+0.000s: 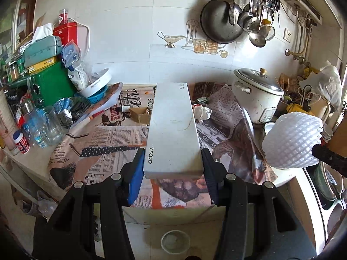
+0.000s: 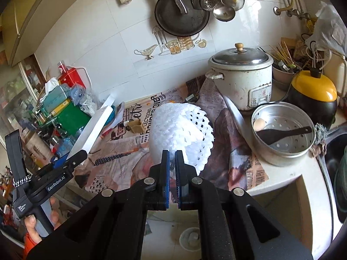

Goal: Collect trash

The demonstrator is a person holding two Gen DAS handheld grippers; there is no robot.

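while both hands are full: the coming move seems to be a drop into a bin, and no bin shows clearly.
left gripper [image 1: 172, 164]: jaws pressed on the near end of the white box [image 1: 173, 127].
box axis: long axis runs straight away from the gripper, above the newspaper [image 1: 112, 138], pointing left of the rice cooker [image 1: 258, 95].
right gripper [image 2: 172, 158]: pressed nearly together, pinching the foam net [image 2: 181, 125] by its near edge.
net place: in the air, left of the rice cooker.
remaining trash: crumpled paper [image 1: 201, 112] lies left of the rice cooker; left gripper looks nearer.
floor: round object [image 1: 175, 241] low down, maybe a drain.
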